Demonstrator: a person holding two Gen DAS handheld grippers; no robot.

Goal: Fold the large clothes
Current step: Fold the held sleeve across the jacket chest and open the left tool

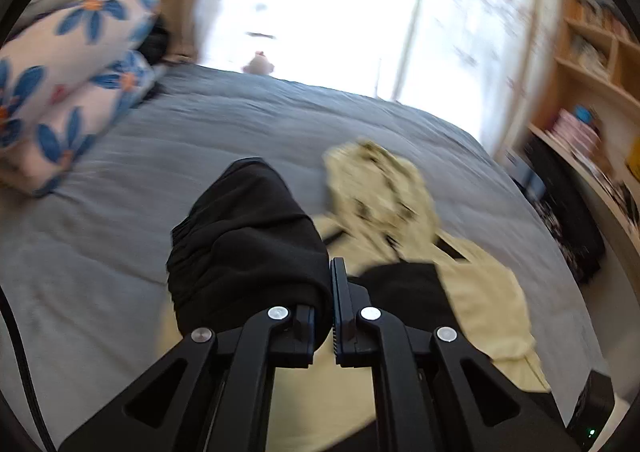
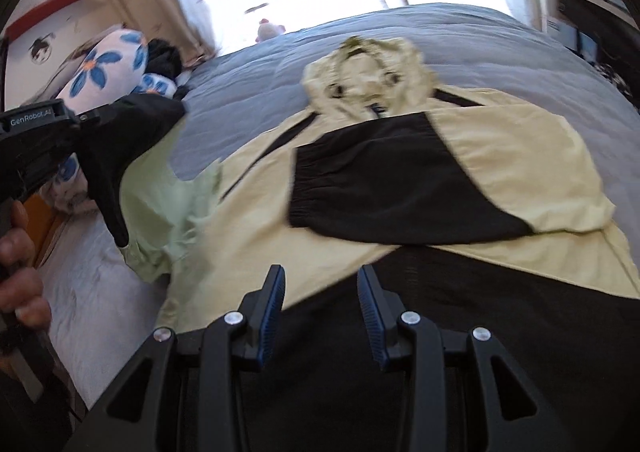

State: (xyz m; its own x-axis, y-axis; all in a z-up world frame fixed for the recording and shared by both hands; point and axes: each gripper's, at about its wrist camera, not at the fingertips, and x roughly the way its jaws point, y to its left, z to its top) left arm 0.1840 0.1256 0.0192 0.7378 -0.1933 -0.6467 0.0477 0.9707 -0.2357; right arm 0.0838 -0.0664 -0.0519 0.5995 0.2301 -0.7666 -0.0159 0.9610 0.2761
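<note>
I am clamping my left gripper [image 1: 332,304] on the jacket's black sleeve [image 1: 244,240], centre frame over the bed [image 1: 120,252]; my right gripper [image 2: 322,304] is hanging apart, empty. Slippery fabric risks sliding out, unfolding.

A large hooded jacket of pale yellow fabric with black panels [image 2: 500,156] lies spread flat on the grey bedcover [image 2: 460,40], hood [image 2: 368,68] crumpled toward the far edge. One black sleeve with a gathered cuff [image 2: 384,180] lies folded across the chest. The other black sleeve [image 1: 244,240] is lifted off the bed at the left, its pale green lining [image 2: 168,204] showing.
</note>
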